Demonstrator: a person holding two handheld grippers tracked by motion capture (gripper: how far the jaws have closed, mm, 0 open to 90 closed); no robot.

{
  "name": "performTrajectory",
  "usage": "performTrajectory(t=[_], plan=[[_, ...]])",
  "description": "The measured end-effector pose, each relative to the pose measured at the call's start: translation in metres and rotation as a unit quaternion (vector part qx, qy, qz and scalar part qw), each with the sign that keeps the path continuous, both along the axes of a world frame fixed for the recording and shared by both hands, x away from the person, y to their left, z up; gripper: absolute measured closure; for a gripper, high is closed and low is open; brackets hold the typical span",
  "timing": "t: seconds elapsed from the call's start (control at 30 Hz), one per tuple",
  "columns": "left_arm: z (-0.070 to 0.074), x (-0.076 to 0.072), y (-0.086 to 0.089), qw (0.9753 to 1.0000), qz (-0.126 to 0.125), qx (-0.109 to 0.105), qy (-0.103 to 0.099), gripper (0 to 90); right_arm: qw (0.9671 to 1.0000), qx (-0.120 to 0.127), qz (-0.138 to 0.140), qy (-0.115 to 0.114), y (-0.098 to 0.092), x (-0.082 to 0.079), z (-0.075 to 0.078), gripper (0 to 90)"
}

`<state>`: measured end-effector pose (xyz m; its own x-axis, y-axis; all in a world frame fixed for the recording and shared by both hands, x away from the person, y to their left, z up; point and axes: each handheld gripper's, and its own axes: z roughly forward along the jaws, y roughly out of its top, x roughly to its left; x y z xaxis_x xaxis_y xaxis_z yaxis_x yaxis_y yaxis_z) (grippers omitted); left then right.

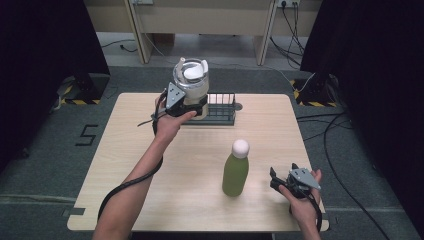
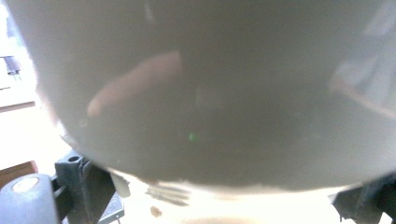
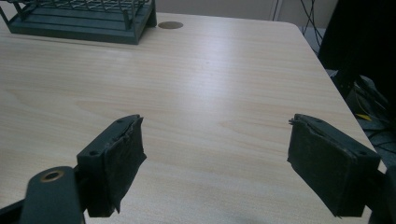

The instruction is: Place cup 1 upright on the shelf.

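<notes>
A cream tumbler point(image 1: 191, 80) with a clear lid and a white piece on top is at the far side of the table, by the left end of a dark wire rack point(image 1: 222, 107). My left gripper point(image 1: 192, 107) is shut on its lower body; in the left gripper view the tumbler's wall point(image 2: 210, 93) looms close and blurred between the jaws. A green bottle point(image 1: 235, 172) with a round white cap stands upright near the table's middle front. My right gripper point(image 1: 283, 171) rests low at the front right, open with nothing between its pads point(image 3: 119, 158), to the right of the bottle.
The light wooden table point(image 1: 150, 190) has a small round cable hole point(image 3: 170, 25) beside the rack point(image 3: 79, 18). Dark curtains flank both sides. Cables lie on the floor to the right, and a desk stands behind.
</notes>
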<state>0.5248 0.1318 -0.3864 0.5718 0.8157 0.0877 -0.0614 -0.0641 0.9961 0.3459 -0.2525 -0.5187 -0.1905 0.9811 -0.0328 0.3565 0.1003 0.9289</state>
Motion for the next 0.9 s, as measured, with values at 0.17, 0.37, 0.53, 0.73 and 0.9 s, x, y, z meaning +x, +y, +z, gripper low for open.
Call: performTrajectory(t=[0.17,0.37,0.53,0.73,0.9], plan=[[0.004,0.003,-0.001,1.0,0.004,0.002,-0.002,9.7,1.0,-0.003,0.0,-0.001,0.0,0.0,0.0,18.4],[0.009,0.009,-0.002,0.9999,0.01,-0.003,-0.006,9.7,1.0,-0.003,0.002,0.0,0.001,0.001,-0.001,18.3],[0.015,0.014,-0.002,0.9998,0.015,-0.008,-0.009,9.7,1.0,-0.002,0.001,-0.001,0.001,0.0,-0.001,18.3],[0.016,0.02,-0.001,0.9993,0.031,-0.018,-0.008,9.7,1.0,0.0,0.001,0.0,0.001,0.0,-0.001,18.3],[0.015,0.025,-0.002,0.9991,0.038,-0.016,-0.007,9.7,1.0,-0.003,0.002,0.0,0.001,0.0,-0.001,18.3]])
